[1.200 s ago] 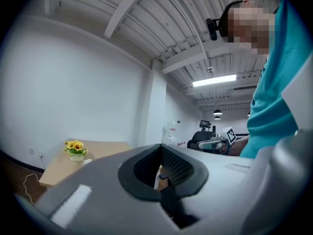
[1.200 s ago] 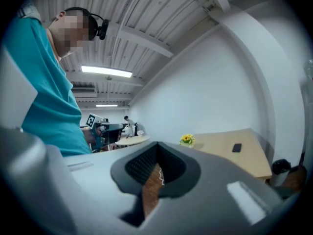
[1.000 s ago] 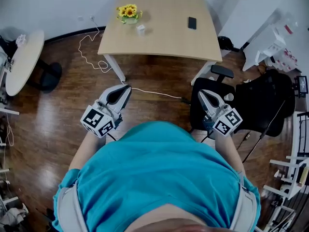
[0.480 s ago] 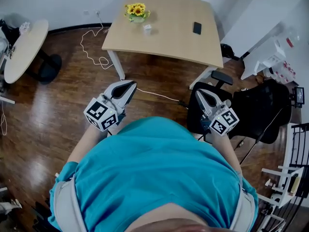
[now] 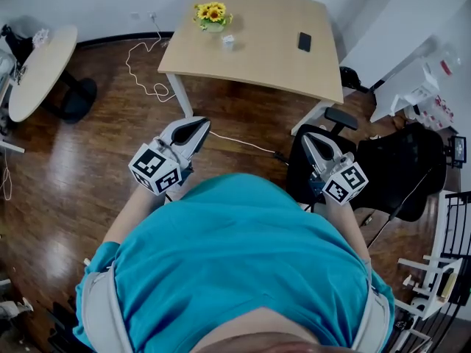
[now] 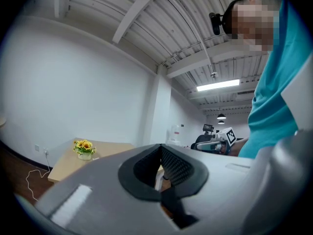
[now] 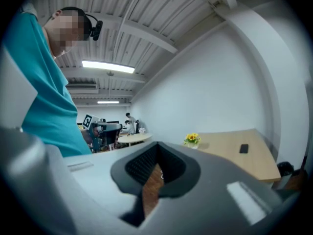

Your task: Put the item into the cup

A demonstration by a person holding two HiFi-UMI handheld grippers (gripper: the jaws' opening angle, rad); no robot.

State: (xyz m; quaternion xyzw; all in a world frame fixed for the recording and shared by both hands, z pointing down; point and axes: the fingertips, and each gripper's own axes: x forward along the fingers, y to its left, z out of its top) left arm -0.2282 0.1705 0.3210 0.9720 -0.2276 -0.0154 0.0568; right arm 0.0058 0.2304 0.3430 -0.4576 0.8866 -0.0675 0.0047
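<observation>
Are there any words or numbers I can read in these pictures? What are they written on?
No words or numbers can be read anywhere.
Left marker cube: black-and-white square patterns only, no letters.
Right marker cube: the same kind of pattern, no letters.
White shelf: red spots that may be labels, too small to read.
Phone on the table: dark, nothing shows on it.

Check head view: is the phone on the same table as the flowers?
Yes, the phone lies on the wooden table right of the flowers.

Cup (image 5: 229,41) beside flowers (image 5: 213,15), phone (image 5: 305,41) rightward, on table (image 5: 257,61)
</observation>
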